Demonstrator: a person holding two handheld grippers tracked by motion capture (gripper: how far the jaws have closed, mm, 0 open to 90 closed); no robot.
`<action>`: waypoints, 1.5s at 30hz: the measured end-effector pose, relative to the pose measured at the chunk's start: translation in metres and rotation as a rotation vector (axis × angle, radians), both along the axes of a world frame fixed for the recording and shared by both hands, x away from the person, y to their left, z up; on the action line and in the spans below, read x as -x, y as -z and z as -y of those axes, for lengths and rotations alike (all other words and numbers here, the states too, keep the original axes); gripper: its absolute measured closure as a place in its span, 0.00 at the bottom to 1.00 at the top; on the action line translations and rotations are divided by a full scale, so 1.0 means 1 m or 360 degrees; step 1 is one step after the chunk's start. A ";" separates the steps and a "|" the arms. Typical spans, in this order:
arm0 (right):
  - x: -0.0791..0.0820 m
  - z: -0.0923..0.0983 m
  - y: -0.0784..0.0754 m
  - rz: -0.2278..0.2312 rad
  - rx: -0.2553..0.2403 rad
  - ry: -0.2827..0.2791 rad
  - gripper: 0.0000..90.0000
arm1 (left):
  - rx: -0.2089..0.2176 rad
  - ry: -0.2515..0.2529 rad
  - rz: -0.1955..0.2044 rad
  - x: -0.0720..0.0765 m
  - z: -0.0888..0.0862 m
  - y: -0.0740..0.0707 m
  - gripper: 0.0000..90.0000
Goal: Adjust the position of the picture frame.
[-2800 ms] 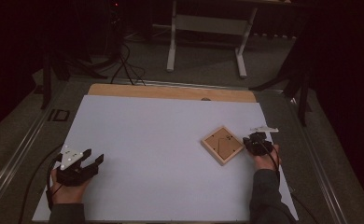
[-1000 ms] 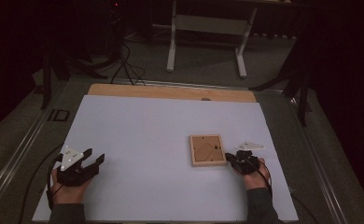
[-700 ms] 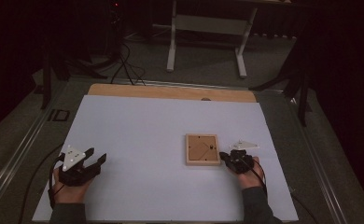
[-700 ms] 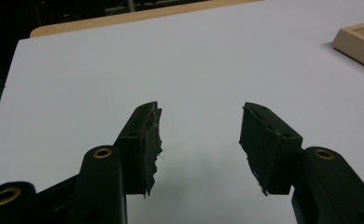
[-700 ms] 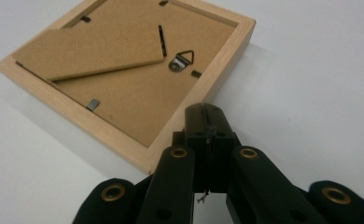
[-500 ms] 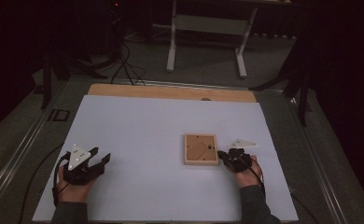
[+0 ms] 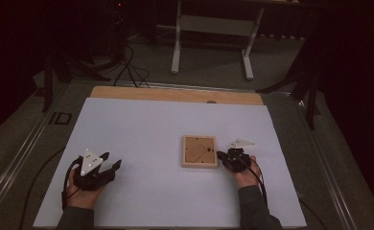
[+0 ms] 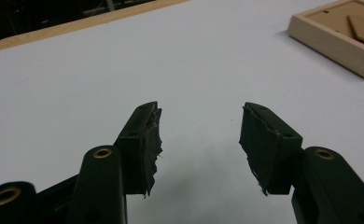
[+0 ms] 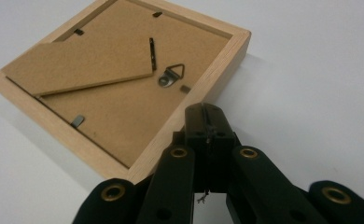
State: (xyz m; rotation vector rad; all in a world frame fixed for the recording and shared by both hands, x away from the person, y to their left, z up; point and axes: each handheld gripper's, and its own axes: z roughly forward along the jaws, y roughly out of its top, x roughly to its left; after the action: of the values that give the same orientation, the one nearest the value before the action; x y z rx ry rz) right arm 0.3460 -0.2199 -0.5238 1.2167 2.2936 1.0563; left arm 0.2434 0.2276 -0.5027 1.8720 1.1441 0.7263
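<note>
**Desk:** Looking down from the high view first, what do you have?

**Me:** I have the square pale-wood picture frame (image 7: 200, 151) lying face down on the white table sheet (image 7: 142, 129), right of centre. My right gripper (image 7: 222, 156) sits at the frame's right edge, jaws pressed together, tips touching or all but touching the wood. My left gripper (image 7: 112, 162) is well apart from it, near the left side of the sheet, pointing right toward the frame.

**Desk:** And the left gripper view?

**Me:** My jaws stand spread with nothing but bare sheet between them. The frame (image 8: 339, 33) shows far off at the upper right, so it lies ahead and to one side of that hand.

**Desk:** Right gripper view?

**Me:** Closed jaws, pads (image 9: 208, 128) flat against each other, nosing up against the frame's (image 9: 208, 79) wooden rim beside a corner. I can see the brown fibreboard backing (image 9: 124, 98) with its folding stand flap (image 9: 77, 65) and a small metal hanger loop (image 9: 171, 74).

**Desk:** So which hand matters next?

**Me:** I judge the right: it is at the frame already, and the frame lies to its left, so a push would carry it toward the waiting left gripper.
</note>
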 end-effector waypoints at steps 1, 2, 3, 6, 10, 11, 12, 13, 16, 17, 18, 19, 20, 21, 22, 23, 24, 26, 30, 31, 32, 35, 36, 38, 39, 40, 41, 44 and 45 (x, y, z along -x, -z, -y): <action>-0.002 -0.003 0.001 -0.0004 -0.0014 0.0000 1.00 | 0.0008 0.0007 -0.0004 0.000 0.002 0.000 0.52; -0.004 -0.005 0.001 -0.0002 -0.0024 -0.0002 1.00 | 0.0008 0.0017 -0.0007 -0.001 0.003 0.001 0.52; -0.005 -0.007 0.002 -0.0004 -0.0034 -0.0002 1.00 | 0.0011 0.0023 -0.0012 -0.001 0.004 0.001 0.52; -0.008 -0.013 0.003 -0.0009 -0.0039 -0.0009 1.00 | 0.0033 0.0058 -0.0023 -0.003 0.011 0.002 0.52; -0.012 -0.023 0.004 -0.0001 -0.0040 -0.0023 1.00 | 0.0022 0.0104 -0.0026 -0.005 0.020 0.003 0.52; -0.012 -0.023 0.004 -0.0001 -0.0040 -0.0023 1.00 | 0.0022 0.0104 -0.0026 -0.005 0.020 0.003 0.52; -0.013 -0.026 0.004 -0.0002 -0.0040 -0.0025 1.00 | 0.0022 0.0104 -0.0026 -0.005 0.020 0.003 0.52; -0.016 -0.030 0.004 -0.0006 -0.0050 -0.0026 1.00 | 0.0016 0.0139 -0.0035 -0.008 0.029 0.004 0.52; -0.020 -0.034 0.004 -0.0013 -0.0053 -0.0024 1.00 | 0.0020 0.0168 -0.0043 -0.012 0.039 0.004 0.52; -0.021 -0.036 0.003 -0.0014 -0.0053 -0.0029 1.00 | 0.0014 0.0184 -0.0047 -0.014 0.042 0.005 0.52; -0.022 -0.037 0.003 -0.0017 -0.0048 -0.0035 1.00 | 0.0015 0.0199 -0.0053 -0.016 0.047 0.005 0.52; -0.022 -0.039 0.002 -0.0022 -0.0042 -0.0038 1.00 | 0.0023 0.0212 -0.0055 -0.018 0.051 0.005 0.53; -0.023 -0.041 0.002 -0.0024 -0.0034 -0.0045 1.00 | 0.0031 0.0224 -0.0061 -0.020 0.054 0.005 0.53; -0.024 -0.042 0.001 -0.0032 -0.0027 -0.0052 1.00 | 0.0031 0.0224 -0.0061 -0.020 0.054 0.005 0.53; -0.024 -0.043 0.001 -0.0034 -0.0021 -0.0056 1.00 | 0.0022 0.0243 -0.0064 -0.025 0.063 0.005 0.53; -0.024 -0.043 0.001 -0.0034 -0.0021 -0.0056 1.00 | 0.0022 0.0243 -0.0064 -0.025 0.063 0.005 0.53; -0.025 -0.043 0.000 -0.0035 -0.0015 -0.0061 1.00 | 0.0022 0.0243 -0.0064 -0.025 0.063 0.005 0.53; -0.027 -0.045 -0.001 -0.0037 -0.0010 -0.0061 1.00 | -0.0014 0.0300 -0.0079 -0.033 0.081 0.010 0.53; -0.028 -0.047 -0.003 -0.0039 0.0000 -0.0070 1.00 | -0.0045 0.0345 -0.0101 -0.040 0.096 0.017 0.53; -0.029 -0.048 -0.004 -0.0041 0.0007 -0.0076 1.00 | -0.0052 0.0353 -0.0108 -0.042 0.099 0.018 0.53; -0.029 -0.048 -0.004 -0.0041 0.0009 -0.0079 1.00 | -0.0064 0.0357 -0.0117 -0.044 0.102 0.020 0.54; -0.031 -0.052 -0.004 -0.0042 0.0009 -0.0091 1.00 | -0.0104 0.0383 -0.0139 -0.049 0.110 0.025 0.55; -0.031 -0.053 -0.004 -0.0044 0.0008 -0.0097 1.00 | -0.0111 0.0397 -0.0138 -0.050 0.112 0.026 0.56; -0.031 -0.056 -0.004 -0.0048 0.0002 -0.0105 1.00 | -0.0139 0.0434 -0.0137 -0.051 0.116 0.028 0.58; -0.031 -0.057 -0.004 -0.0052 -0.0002 -0.0110 1.00 | -0.0160 0.0455 -0.0154 -0.052 0.117 0.029 0.59; -0.031 -0.059 -0.004 -0.0054 -0.0001 -0.0120 1.00 | -0.0175 0.0468 -0.0162 -0.053 0.119 0.031 0.59; -0.030 -0.061 -0.004 -0.0057 0.0005 -0.0133 1.00 | -0.0186 0.0472 -0.0166 -0.054 0.119 0.032 0.60; -0.029 -0.066 -0.005 -0.0058 0.0023 -0.0159 1.00 | -0.0171 0.0470 -0.0188 -0.056 0.118 0.034 0.61; -0.029 -0.067 -0.005 -0.0057 0.0027 -0.0167 1.00 | -0.0157 0.0467 -0.0194 -0.058 0.117 0.034 0.62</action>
State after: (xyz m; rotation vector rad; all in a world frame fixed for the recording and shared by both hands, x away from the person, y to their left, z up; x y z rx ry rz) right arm 0.3754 -0.1531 -0.5192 1.1281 2.4121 1.0569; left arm 0.3009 0.1107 -0.5370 2.1345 0.8929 0.5168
